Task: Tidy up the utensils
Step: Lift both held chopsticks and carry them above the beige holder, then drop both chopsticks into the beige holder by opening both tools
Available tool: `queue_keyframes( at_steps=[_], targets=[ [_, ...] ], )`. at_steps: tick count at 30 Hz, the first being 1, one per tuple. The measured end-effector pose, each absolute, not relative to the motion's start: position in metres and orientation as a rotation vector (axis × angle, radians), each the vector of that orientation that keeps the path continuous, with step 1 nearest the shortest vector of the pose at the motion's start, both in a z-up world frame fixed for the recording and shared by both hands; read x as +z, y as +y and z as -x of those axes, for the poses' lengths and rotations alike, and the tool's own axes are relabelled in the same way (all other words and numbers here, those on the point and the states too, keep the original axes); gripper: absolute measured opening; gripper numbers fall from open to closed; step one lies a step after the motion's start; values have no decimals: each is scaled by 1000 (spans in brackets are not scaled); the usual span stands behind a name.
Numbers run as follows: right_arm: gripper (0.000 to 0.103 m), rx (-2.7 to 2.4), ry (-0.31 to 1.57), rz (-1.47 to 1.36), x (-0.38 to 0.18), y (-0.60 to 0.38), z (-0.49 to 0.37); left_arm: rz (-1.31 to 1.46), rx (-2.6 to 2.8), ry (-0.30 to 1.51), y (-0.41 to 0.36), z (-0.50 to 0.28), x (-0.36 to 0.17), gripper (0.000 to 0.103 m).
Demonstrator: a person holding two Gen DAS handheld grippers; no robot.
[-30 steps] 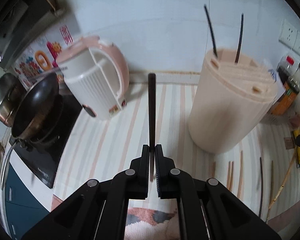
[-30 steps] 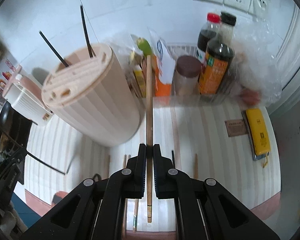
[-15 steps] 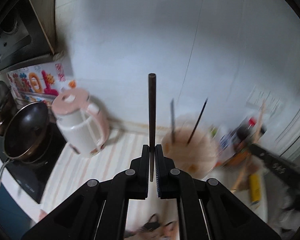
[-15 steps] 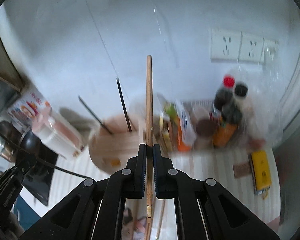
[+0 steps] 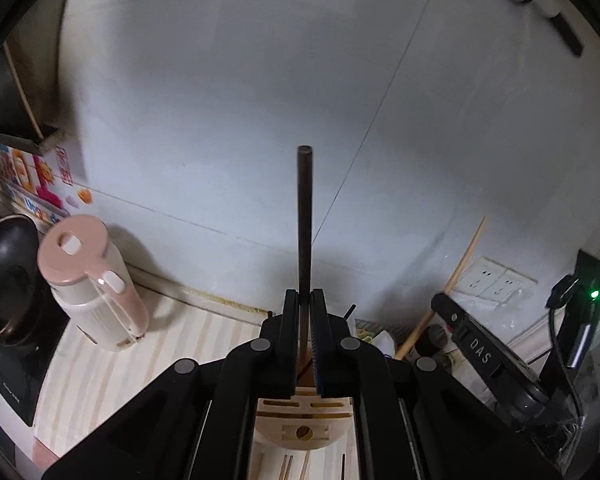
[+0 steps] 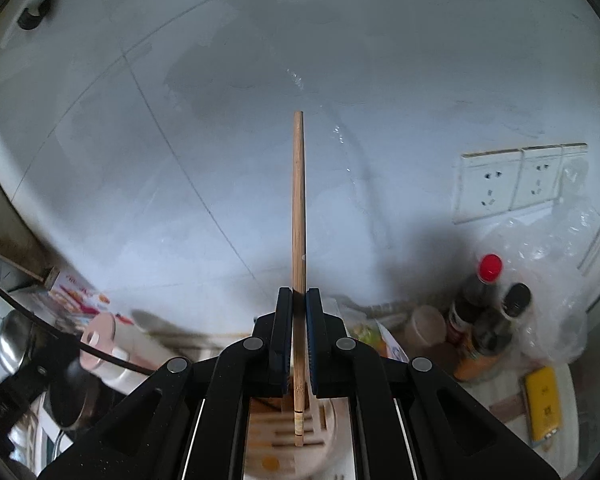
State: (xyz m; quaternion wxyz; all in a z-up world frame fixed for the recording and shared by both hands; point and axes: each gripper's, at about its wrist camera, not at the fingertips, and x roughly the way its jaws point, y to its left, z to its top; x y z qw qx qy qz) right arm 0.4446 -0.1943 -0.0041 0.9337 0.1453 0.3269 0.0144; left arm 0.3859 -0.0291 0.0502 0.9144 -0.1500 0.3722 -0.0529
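Left gripper (image 5: 305,316) pinching dark chopstick (image 5: 304,220) upright, right gripper (image 6: 299,312) pinching wooden chopstick (image 6: 298,208) upright, both above slotted holder (image 5: 304,420), kettle (image 5: 92,284) at left, bottles (image 6: 484,320) at right

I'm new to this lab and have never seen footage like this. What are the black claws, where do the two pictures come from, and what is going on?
No robot: a person holds two handheld grippers, each with a fisheye camera looking along its fingers. In the left view, the left gripper clamps a dark chopstick. In the right view, the right gripper clamps a wooden chopstick. Both hang above a beige slotted utensil holder. On the striped counter stand a pink kettle and sauce bottles.
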Motion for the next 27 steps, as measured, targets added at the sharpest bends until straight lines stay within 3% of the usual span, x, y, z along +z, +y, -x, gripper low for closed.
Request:
queue_keyframes(
  at_steps=[12, 18, 19, 20, 21, 22, 23, 26, 27],
  targets=[
    [7, 60, 695, -300, -54, -178, -482, 264, -133, 944, -40, -414, -6, 3],
    [9, 145, 801, -276, -69, -180, -484, 243, -135, 958, -39, -403, 4, 9],
    [16, 150, 810, -274, -68, -182, -481, 234, -130, 946, -37, -398, 9, 15],
    [22, 151, 815, -276, -67, -185, -477, 225, -118, 936, -35, -394, 13, 28],
    [34, 143, 816, -277, -64, -189, -472, 224, -107, 925, -31, -390, 16, 38],
    [39, 140, 813, -280, -61, -193, -467, 221, -92, 911, -28, -384, 19, 60],
    [40, 140, 807, -287, -58, -198, -460, 215, -77, 897, -25, -378, 21, 73],
    [49, 112, 803, -307, -51, -215, -438, 209, -36, 866, -14, -359, 20, 76],
    [53, 103, 803, -311, -51, -219, -433, 204, -26, 864, -11, -355, 18, 82]
  ],
)
